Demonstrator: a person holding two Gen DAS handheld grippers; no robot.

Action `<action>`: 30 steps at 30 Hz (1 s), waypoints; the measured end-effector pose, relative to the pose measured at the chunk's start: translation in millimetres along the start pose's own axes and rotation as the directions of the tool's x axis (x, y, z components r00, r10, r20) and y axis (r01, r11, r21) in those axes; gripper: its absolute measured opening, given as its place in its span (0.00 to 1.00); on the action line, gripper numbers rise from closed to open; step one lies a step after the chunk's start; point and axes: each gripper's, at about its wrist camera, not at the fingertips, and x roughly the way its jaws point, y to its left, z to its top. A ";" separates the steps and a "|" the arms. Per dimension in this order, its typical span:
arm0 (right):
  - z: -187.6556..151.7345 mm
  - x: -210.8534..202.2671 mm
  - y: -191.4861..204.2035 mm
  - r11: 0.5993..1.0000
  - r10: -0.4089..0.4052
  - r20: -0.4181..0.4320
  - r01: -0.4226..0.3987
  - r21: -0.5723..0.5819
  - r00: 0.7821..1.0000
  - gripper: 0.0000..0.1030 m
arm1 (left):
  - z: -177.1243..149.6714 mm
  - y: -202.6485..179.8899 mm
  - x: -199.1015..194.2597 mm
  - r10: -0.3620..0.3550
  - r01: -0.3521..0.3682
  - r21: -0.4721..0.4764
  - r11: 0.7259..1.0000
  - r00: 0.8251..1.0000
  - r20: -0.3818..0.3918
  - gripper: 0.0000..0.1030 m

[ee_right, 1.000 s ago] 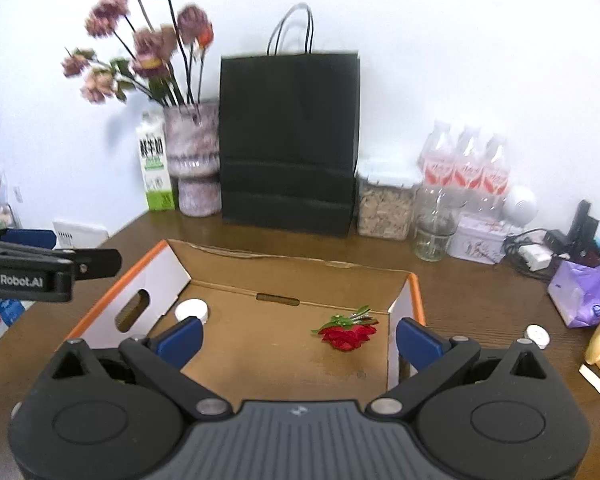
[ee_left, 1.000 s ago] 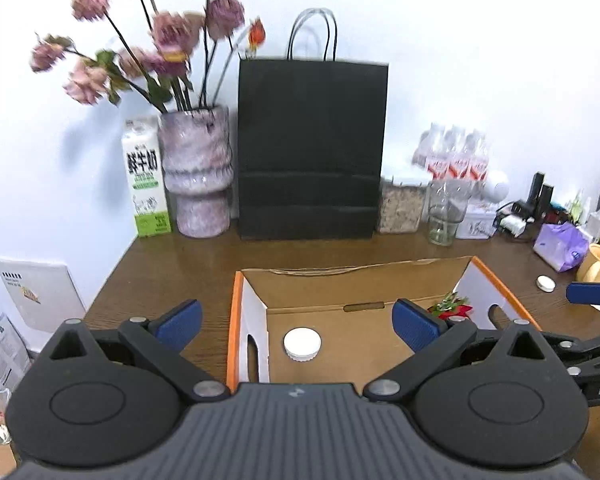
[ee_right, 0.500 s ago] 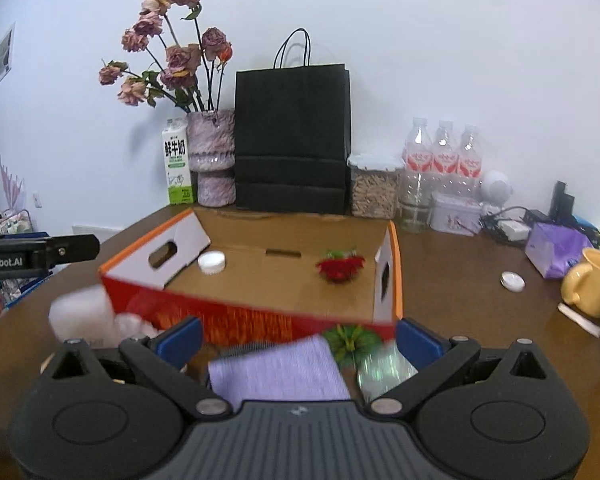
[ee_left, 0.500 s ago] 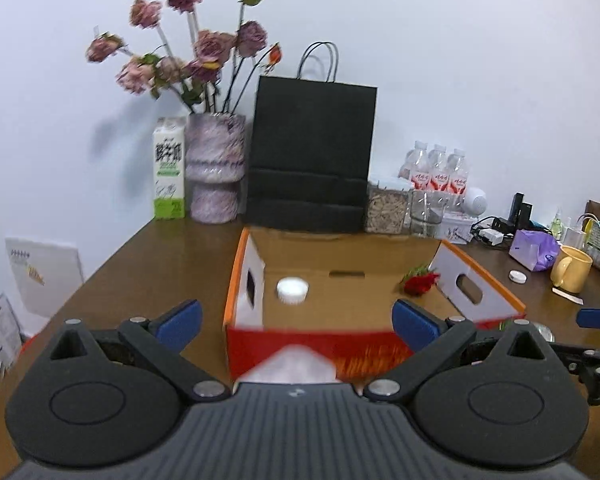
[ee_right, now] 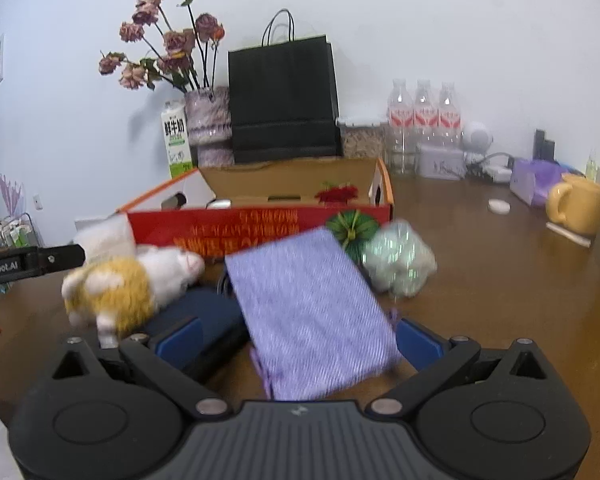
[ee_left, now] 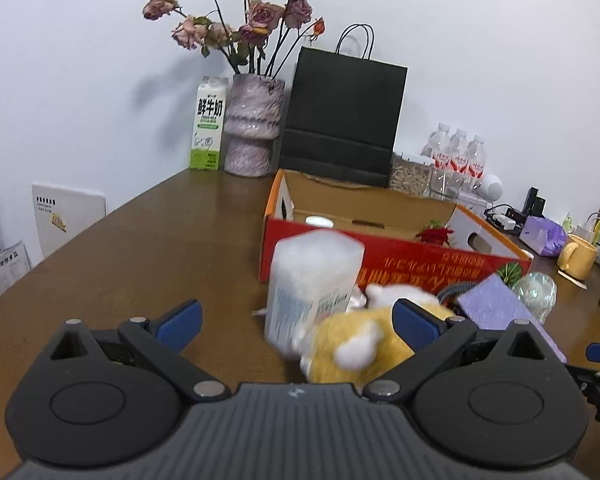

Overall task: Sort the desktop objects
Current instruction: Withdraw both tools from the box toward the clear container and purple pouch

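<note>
On the far left of the brown wooden table (ee_left: 148,240) the left gripper (ee_left: 296,322) has its two blue pads spread wide apart and holds nothing. It faces a tall white pack with blue print (ee_left: 312,284) that stands up just in front of it. Next to the pack lies a soft yellow and white plush toy (ee_right: 124,284), on its side, close to the gripper's right pad. My guess is that the gripper is wide so it can fit around one of these.

Beside the toy is a flat dark blue case (ee_right: 204,320), and a purple woven cloth pouch (ee_right: 312,312) rests partly on top of it. The right gripper (ee_right: 298,336) is also spread wide and empty, with the pouch between its pads, not squeezed.

Further right sit a small green striped ball like a melon (ee_right: 352,230) and a crinkly clear green bag (ee_right: 400,260), touching each other.

Behind this pile is the low red and orange cardboard box (ee_right: 260,224). Inside it lie a round white lid (ee_left: 319,221) and a red flower (ee_right: 337,193), so sorting has begun but most things wait outside.
</note>
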 end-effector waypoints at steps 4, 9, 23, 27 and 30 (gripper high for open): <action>-11.1 0.6 0.3 1.000 -0.015 -0.008 0.015 -0.001 1.000 1.00 | -8.4 2.9 -2.4 0.019 -0.019 0.005 1.000 1.000 0.006 1.00; -12.2 0.4 3.2 1.000 -0.007 -0.005 0.007 -0.002 1.000 1.00 | -12.2 -1.7 -0.7 0.012 -0.013 0.028 1.000 1.000 0.005 1.00; -8.0 10.1 -1.4 0.999 -0.047 -0.004 0.047 -0.006 0.999 1.00 | -8.7 -2.3 3.6 -0.008 0.007 0.041 0.999 1.000 0.018 1.00; -3.6 19.4 -1.5 0.998 -0.057 -0.014 0.057 -0.029 0.998 1.00 | 0.0 -1.9 10.8 -0.012 0.012 0.049 0.999 1.000 0.019 1.00; 1.2 28.3 -1.6 0.997 -0.063 -0.031 0.062 -0.044 0.997 1.00 | 6.5 -1.4 19.4 -0.015 0.015 0.064 0.998 1.000 0.005 1.00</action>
